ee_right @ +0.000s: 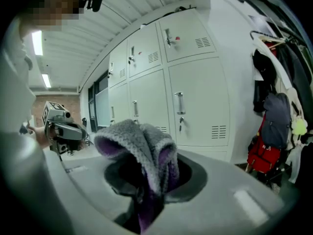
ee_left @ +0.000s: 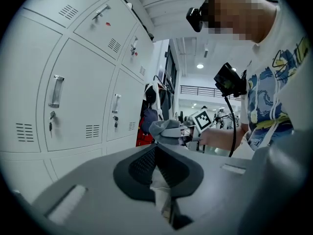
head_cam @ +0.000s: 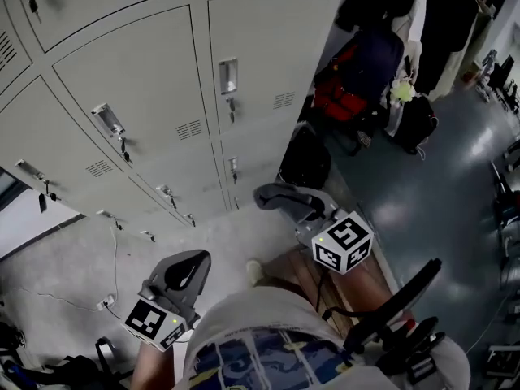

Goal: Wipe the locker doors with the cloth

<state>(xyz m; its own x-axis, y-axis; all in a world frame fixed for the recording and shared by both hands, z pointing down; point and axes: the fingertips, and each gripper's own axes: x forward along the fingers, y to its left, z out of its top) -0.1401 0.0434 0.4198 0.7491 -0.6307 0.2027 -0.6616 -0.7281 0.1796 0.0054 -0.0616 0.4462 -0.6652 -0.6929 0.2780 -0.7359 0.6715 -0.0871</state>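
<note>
Pale grey locker doors [head_cam: 260,47] fill the upper left of the head view and stand to the side in both gripper views [ee_left: 29,97] [ee_right: 195,102]. A grey cloth [ee_right: 139,146] with a purple underside is bunched in my right gripper [ee_right: 145,173], which is shut on it. In the head view that gripper [head_cam: 278,197] holds the cloth [head_cam: 280,192] low, near the bottom lockers and apart from the doors. My left gripper [head_cam: 185,268] hangs lower left over the floor. Its jaws [ee_left: 156,163] are shut with no cloth in them.
Coats and bags hang right of the lockers, among them a red backpack [head_cam: 341,88] and a black bag [head_cam: 307,157] on the floor. Keys hang in the door locks [head_cam: 230,104]. A cable [head_cam: 114,275] trails over the pale floor. A black frame [head_cam: 398,307] stands at lower right.
</note>
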